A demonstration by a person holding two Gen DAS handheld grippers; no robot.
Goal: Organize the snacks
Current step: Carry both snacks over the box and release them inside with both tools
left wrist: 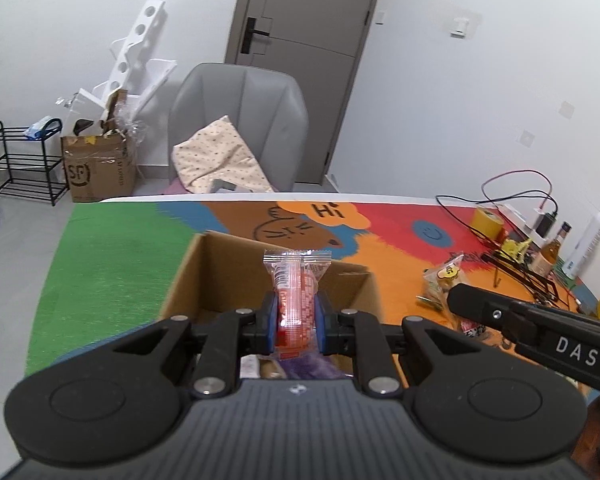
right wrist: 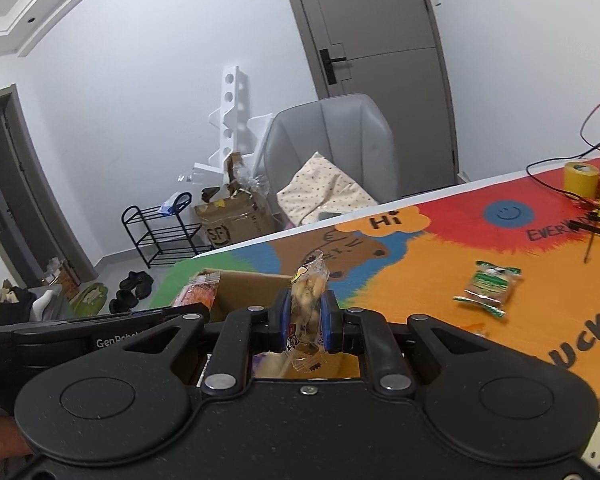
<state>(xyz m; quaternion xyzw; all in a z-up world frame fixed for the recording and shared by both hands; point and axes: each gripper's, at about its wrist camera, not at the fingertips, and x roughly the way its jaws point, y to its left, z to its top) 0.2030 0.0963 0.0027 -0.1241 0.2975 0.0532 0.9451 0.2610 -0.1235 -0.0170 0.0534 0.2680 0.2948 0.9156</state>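
snack packet [right wrist: 308,300] in right hand-held gripper [right wrist: 306,322]

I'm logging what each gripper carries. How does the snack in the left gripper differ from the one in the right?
The red-orange snack in the left gripper shows a red-and-white print; the bear-label snack in the right gripper is clear, with pale pieces visible inside. The red-orange snack stands upright; the bear-label snack tilts right. Both are sealed packets, clamped and held near the cardboard box.

A cardboard box [left wrist: 216,276] sits on the desk [left wrist: 112,264], a chair [left wrist: 240,120] behind, a snack packet [right wrist: 490,288] to its right.
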